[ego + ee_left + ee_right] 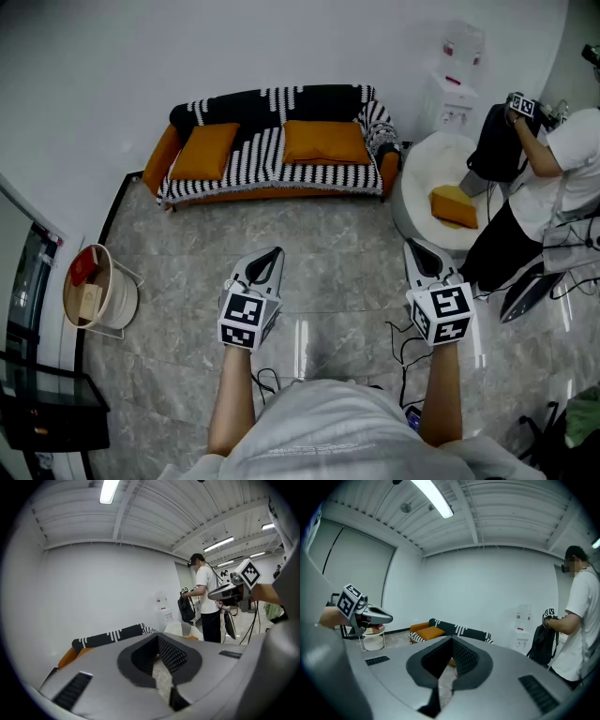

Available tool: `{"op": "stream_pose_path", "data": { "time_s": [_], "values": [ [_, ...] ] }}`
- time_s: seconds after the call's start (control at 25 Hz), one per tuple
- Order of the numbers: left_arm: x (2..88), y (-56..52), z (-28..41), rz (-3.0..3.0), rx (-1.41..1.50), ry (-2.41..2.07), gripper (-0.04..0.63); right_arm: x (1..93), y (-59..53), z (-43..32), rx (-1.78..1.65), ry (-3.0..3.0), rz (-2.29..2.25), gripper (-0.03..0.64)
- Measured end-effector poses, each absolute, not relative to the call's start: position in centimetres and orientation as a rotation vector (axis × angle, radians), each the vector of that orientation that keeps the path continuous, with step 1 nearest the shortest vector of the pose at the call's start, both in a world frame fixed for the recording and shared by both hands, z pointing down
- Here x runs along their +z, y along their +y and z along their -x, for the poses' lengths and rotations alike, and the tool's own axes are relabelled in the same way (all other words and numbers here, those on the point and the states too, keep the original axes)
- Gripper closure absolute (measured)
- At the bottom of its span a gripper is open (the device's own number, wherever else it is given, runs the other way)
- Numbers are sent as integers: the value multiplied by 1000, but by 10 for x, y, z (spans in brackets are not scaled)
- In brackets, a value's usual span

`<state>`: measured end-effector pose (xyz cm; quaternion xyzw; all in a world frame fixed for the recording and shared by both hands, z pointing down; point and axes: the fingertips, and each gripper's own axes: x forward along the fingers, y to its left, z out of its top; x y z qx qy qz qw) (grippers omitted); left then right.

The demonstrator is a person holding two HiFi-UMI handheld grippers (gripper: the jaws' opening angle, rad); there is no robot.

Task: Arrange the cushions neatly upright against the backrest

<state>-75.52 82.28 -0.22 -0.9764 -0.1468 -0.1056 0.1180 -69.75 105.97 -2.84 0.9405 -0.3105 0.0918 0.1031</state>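
An orange sofa (165,150) under a black-and-white striped throw (272,108) stands against the far wall. Two orange cushions lie on its seat, one at the left (204,150) and one at the right (325,141). A third orange cushion (455,206) lies on the round white chair (422,164) to the right of the sofa. My left gripper (274,254) and right gripper (418,247) hover over the floor, well short of the sofa. Both are shut and hold nothing. The right gripper view shows the sofa (454,630) with a cushion (431,632) beyond its jaws.
A white basket (98,286) with a red item stands at the left by a black glass table (42,398). A water dispenser (455,84) stands at the back right. A person (553,178) with a black backpack (502,141) stands beside the chair. Cables (572,253) trail on the floor at the right.
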Motion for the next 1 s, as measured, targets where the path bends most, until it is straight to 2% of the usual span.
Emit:
{"op": "stream_pose_path", "data": {
  "time_s": [1.0],
  "values": [
    [37,873,735,2909,-442,-277,600,-3,1095,652,335,-1261,-2713,623]
  ]
}}
